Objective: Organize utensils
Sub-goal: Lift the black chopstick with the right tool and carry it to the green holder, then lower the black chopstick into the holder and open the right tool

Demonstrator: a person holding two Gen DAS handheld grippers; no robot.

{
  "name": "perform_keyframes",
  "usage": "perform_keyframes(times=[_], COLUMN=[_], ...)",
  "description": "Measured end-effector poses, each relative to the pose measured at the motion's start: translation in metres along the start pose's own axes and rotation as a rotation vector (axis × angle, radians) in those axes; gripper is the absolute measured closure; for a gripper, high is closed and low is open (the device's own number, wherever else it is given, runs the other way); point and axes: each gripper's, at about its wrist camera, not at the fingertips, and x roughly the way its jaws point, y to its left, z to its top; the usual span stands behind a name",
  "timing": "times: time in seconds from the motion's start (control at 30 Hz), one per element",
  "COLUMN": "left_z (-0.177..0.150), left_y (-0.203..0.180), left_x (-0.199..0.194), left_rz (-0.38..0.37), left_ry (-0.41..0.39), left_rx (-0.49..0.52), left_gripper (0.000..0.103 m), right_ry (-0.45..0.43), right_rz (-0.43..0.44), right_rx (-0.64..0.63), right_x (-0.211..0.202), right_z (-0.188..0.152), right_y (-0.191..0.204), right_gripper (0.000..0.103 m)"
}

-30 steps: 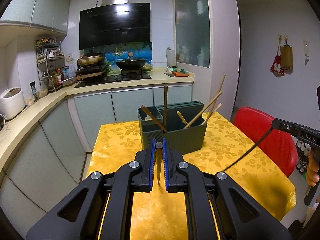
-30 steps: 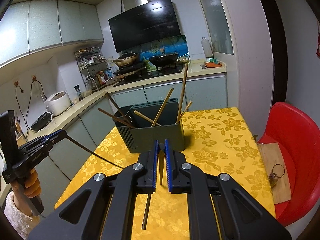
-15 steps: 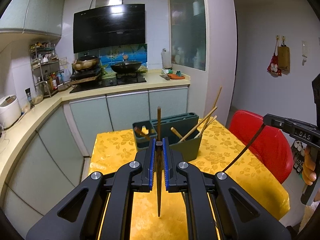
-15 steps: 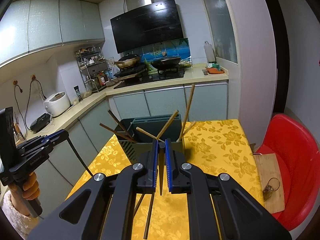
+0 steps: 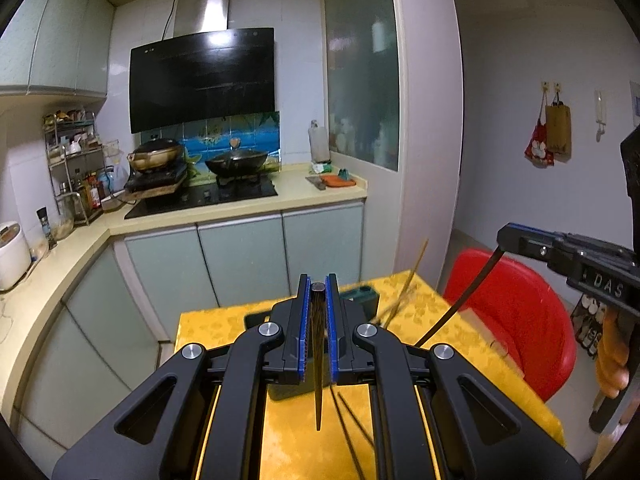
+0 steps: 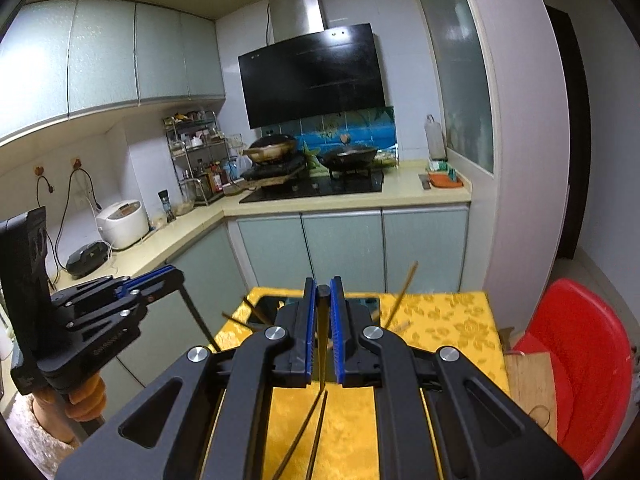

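Pinching one chopstick [image 5: 318, 360] per gripper: left [image 5: 318, 292], right [image 6: 322, 292], each nipped near its thick end. Light, stiff, slick sticks are likely pivoting; gripping mid-length is safer.

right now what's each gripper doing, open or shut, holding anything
left gripper: shut on a dark chopstick.
right gripper: shut on a second dark chopstick.

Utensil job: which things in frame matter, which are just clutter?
Job:
- left tool, shut on a dark chopstick
- right tool, shut on another chopstick
- utensil holder with light chopsticks
- yellow table

Clutter:
- red chair
- woks
- rice cooker
- spice rack
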Motion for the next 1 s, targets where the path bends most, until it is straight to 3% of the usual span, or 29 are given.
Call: perform_keyframes(times=[0.27, 0.57, 0.73, 1.0], left_z=[0.047, 0.075, 0.071, 0.036], left_y=[-0.002, 0.003, 0.01, 0.016], left_x=[0.032, 0.074, 0.098, 0.131], left_rz=[0.024, 0.06, 0.065, 0.063], left_ry=[-0.028, -0.032, -0.008, 0.082], left_rx=[-0.018, -0.032, -0.05, -0.059], left_gripper=[0.095, 0.095, 0.095, 0.095], right_ry=[-0.019, -0.003, 0.014, 0.131], right_rz=[-0.01, -0.038, -0.088, -0.131], right_rx=[-0.021, -0.021, -0.037, -0.029], right_x=[0.022, 0.055, 0.078, 0.121], right_z=[0.036, 0.058, 0.059, 0.039], right_y=[0.003, -0.006, -0.011, -0.02], right_gripper=[0.096, 0.096, 0.096, 0.096])
